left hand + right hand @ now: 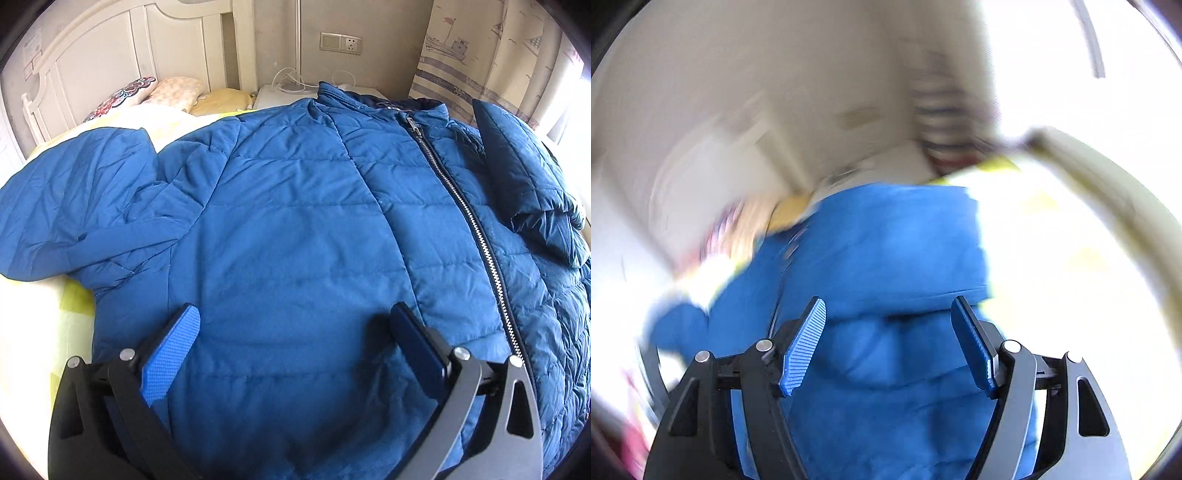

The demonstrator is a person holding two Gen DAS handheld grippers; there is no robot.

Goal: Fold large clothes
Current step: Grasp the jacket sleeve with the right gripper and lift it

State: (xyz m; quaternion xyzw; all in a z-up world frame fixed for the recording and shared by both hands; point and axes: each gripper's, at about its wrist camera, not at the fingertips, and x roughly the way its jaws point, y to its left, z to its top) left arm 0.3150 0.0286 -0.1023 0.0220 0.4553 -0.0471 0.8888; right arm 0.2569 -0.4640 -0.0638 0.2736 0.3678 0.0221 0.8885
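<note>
A large blue quilted jacket (295, 229) lies front up on the bed, zipped with a silver zipper (461, 206). Its left sleeve (81, 206) spreads out to the left. Its right sleeve (524, 173) is folded in over the chest. My left gripper (295, 314) is open and empty just above the jacket's lower front. In the blurred right wrist view the jacket (894, 251) fills the middle. My right gripper (888, 306) is open over it and holds nothing.
The bed has a yellow and white sheet (33, 332), a white headboard (110, 44) and pillows (170, 92) at the far end. A white bedside table (280, 94) with cables and a curtain (491, 55) stand behind. Bright glare washes out the right of the right wrist view.
</note>
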